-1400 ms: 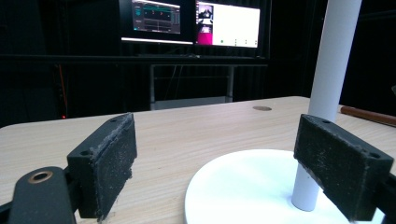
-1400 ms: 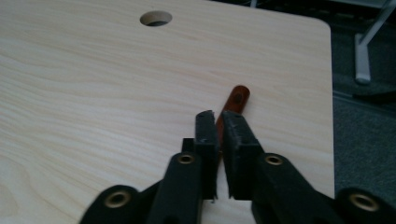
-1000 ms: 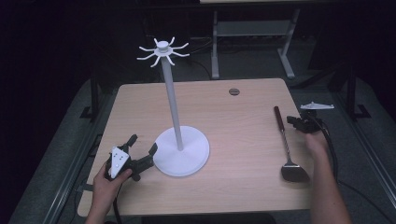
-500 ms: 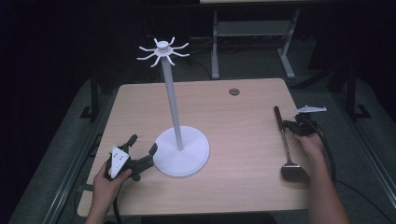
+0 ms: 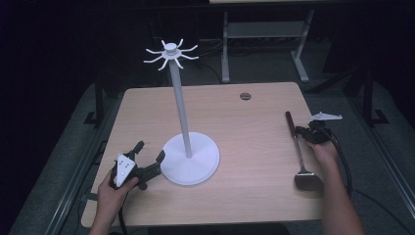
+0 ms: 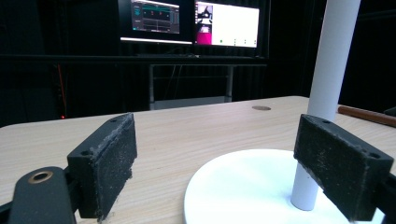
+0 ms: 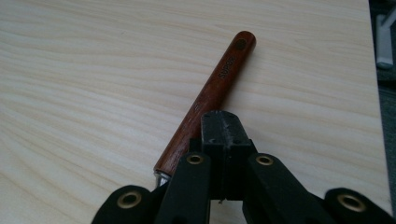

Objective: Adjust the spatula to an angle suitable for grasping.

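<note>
Since a second ago the right gripper [image 5: 307,134] has slid a little toward the near edge along the utensil's handle [image 7: 210,95], while the left gripper [image 5: 147,156] has kept its place by the stand.

Nearest on the right, the utensil's metal head [image 5: 308,180] lies flat on the table [image 5: 254,122], close to the near right corner. Its twisted metal shank runs away from the person to the dark wooden handle. The right gripper's jaws are pressed together just above that handle, near where the wood meets the metal. Whether the pads actually touch the wood I cannot tell. Shut jaws cannot take the handle, so this looks like a lining-up pose before they part.

On the near left, the left gripper lies low with its jaws spread wide, one pad over the rim of the white round base [image 6: 243,186]. That likely readies it to steady the stand.

Farther off, the white pole [image 5: 180,105] rises upright from the base. At its top a ring of curved hooks [image 5: 170,53] waits, probably where the utensil should hang.
</note>
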A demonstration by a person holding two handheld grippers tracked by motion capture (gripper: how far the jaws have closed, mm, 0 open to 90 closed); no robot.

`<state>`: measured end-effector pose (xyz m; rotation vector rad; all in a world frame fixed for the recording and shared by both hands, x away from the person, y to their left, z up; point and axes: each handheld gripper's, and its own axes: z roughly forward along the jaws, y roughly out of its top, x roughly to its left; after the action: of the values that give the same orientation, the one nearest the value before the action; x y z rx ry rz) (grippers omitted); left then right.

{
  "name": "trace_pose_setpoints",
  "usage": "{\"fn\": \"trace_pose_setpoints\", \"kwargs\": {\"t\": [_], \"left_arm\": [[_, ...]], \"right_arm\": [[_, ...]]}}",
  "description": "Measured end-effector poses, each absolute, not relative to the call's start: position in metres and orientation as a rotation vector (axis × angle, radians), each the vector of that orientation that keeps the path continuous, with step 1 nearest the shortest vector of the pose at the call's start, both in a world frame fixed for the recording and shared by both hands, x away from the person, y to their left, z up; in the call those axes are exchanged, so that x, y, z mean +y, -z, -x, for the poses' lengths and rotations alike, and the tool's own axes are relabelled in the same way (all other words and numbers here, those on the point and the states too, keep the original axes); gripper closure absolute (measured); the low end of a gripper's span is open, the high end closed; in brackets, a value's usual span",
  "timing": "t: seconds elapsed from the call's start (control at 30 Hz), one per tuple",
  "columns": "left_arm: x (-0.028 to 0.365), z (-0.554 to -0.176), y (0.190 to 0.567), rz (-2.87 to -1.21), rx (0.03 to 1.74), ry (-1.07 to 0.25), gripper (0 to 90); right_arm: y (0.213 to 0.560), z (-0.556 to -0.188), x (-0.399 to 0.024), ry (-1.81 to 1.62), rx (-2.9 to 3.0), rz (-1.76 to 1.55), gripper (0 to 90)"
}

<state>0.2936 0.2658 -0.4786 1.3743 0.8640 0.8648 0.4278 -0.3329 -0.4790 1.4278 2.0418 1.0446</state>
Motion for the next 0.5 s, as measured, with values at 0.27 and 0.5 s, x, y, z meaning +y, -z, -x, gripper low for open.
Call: {"fn": "trace_pose_setpoints", "kwargs": {"t": [0.27,0.5], "left_arm": [[0.266,-0.293,0.479,-1.378,0.86,-0.867,12.6],[0.266,-0.293,0.479,-1.378,0.86,-0.868,12.6]], "right_arm": [[0.481,-0.429,-0.322,-1.052,2.076,-1.385,90.0],[0.48,-0.429,-0.318,-1.083,2.095,-1.373,90.0]]}}
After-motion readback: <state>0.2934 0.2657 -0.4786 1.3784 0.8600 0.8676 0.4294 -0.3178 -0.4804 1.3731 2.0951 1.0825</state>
